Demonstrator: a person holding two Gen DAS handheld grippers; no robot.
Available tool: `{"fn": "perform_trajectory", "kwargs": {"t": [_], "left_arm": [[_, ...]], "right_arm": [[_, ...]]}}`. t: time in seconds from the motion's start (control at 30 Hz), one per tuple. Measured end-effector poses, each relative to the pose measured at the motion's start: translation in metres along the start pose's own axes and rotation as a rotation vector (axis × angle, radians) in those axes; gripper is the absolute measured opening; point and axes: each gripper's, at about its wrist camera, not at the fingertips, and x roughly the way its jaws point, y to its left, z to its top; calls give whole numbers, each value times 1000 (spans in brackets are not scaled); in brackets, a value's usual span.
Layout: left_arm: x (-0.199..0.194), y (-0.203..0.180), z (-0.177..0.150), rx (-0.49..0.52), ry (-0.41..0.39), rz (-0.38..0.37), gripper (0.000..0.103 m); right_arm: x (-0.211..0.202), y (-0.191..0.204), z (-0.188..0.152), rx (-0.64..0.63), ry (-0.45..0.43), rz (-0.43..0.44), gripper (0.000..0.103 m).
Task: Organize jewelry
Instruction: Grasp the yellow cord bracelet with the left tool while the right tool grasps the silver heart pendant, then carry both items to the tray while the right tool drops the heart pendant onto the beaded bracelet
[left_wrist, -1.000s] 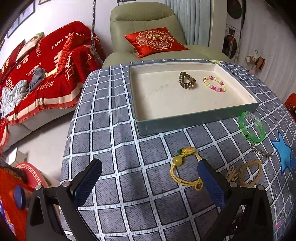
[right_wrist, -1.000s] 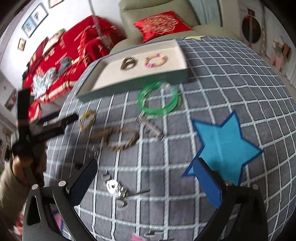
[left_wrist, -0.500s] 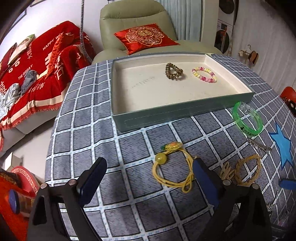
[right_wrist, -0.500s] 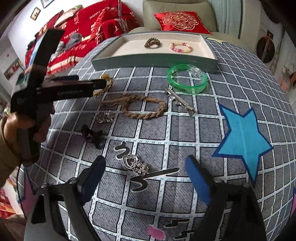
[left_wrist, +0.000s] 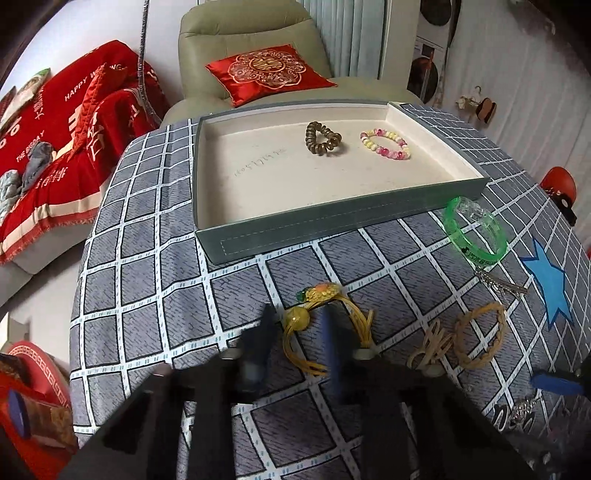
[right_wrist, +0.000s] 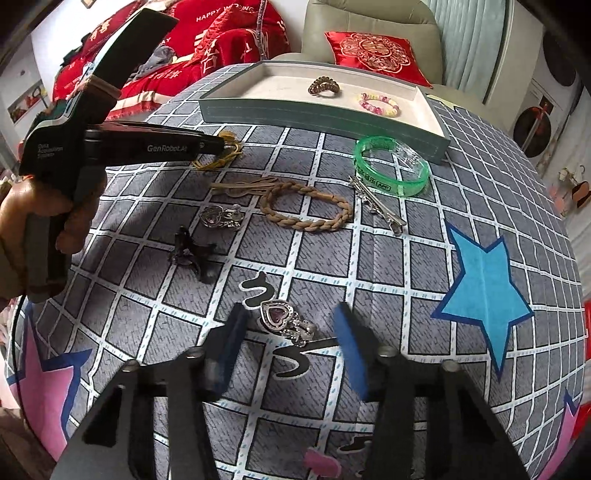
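Observation:
A yellow cord bracelet (left_wrist: 325, 317) with a yellow bead lies on the checked cloth in front of the grey tray (left_wrist: 332, 221). My left gripper (left_wrist: 295, 332) has its fingers closed in around the bracelet's left side, the bead between them; it also shows in the right wrist view (right_wrist: 221, 146). The tray holds a bronze coil hair tie (left_wrist: 322, 138) and a pink bead bracelet (left_wrist: 386, 143). My right gripper (right_wrist: 288, 332) is partly open, its fingers on either side of a silver heart ring (right_wrist: 282, 319).
On the cloth lie a green bangle (right_wrist: 391, 166), a silver hair clip (right_wrist: 376, 205), a braided tan bracelet (right_wrist: 306, 206), a silver charm (right_wrist: 221, 216) and a black claw clip (right_wrist: 192, 253). An armchair with a red cushion (left_wrist: 269, 72) stands behind the table.
My left gripper moved forward and closed its fingers in around the yellow bracelet. My right gripper came down over the heart ring and narrowed its opening.

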Motion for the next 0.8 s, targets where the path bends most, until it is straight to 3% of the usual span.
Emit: {"fn": "perform_trajectory", "kwargs": {"t": [0.03,0.47,0.8], "left_arm": [[-1,1,0,-2,0,-5,29],[-28,7,-5,-77,-45,-64,29],[-61,8,14,-93,-122,-92,29]], "right_arm": [[0,1,0,1,-1,-1,32],[-16,-31,-1,146,-26,75,31],[-37,-68,25,263,-106,142,31]]}}
